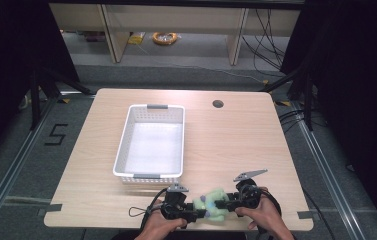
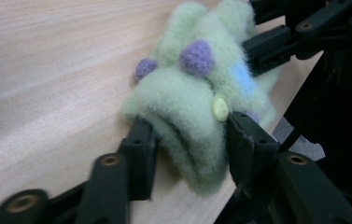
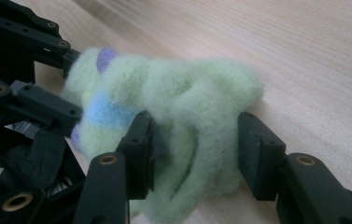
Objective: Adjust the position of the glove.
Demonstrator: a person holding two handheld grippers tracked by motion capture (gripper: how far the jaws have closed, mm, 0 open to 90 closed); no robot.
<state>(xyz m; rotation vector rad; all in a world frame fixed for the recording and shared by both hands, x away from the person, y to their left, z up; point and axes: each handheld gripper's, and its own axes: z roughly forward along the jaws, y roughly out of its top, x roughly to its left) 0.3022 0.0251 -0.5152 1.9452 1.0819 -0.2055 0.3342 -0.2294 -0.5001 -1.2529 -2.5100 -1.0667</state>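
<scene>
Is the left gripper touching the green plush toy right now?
Touching. In the left gripper view, both pads of the left gripper press into the plush toy.

You are in a lab for recording. Your table (image 1: 236,140) stands on a grey floor (image 1: 186,75) with black curtains (image 1: 356,60) on both sides of it. Behind the table, cables (image 1: 268,37) lie by a wooden shelf (image 1: 176,20). Left of the table, tape (image 1: 56,135) marks the floor.
</scene>
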